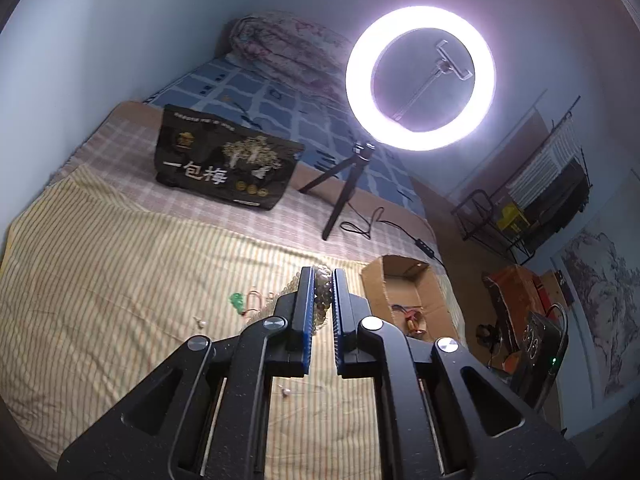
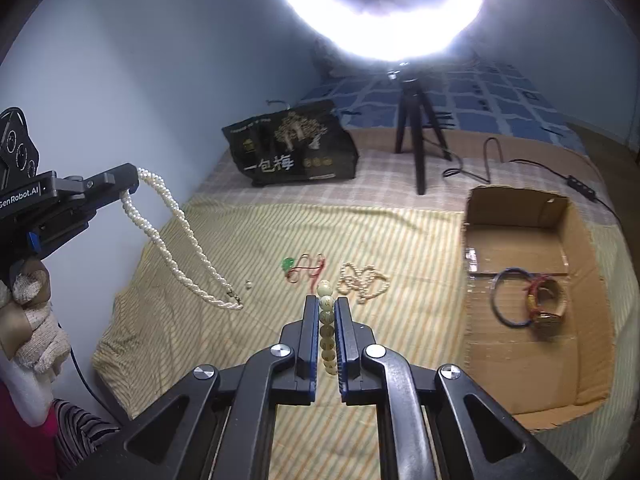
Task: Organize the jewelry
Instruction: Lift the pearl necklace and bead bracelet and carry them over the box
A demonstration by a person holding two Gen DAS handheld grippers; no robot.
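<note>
A bed (image 2: pixel 240 240) spread with a striped yellow sheet is seen under a glaring ring light (image 1: pixel 420 80) on a small tripod (image 2: pixel 416 140), with a dark printed bag (image 2: pixel 292 148) stood behind and an open cardboard box (image 2: pixel 580 320) laid at the right edge. Inside the box a blue bangle (image 2: pixel 500 304) and a watch (image 2: pixel 548 312) are already gathered. The left tongs (image 2: pixel 134 186), raised well above the sheet, are closed on a twisted pearl necklace (image 2: pixel 180 240), whose long loop hangs down with its clasp end low over the sheet; whether it touches cannot be told. The right tongs (image 2: pixel 327 336) are nearly closed on a string of large pale beads (image 2: pixel 326 320), pinched along its length. Loose on the sheet between tongs and bag are left a small pearl strand (image 2: pixel 362 282), a red cord with a green pendant (image 2: pixel 304 270) and a tiny earring (image 2: pixel 248 285). Trouble is judged likeliest from the dangling necklace: it could be dragged across the loose pieces and tangled with them on the way to the box, or caught on the box wall. The round beads could be rolled out of a light pinch. The light's cable (image 2: pixel 540 168) lies just behind the box, out of the direct path
</note>
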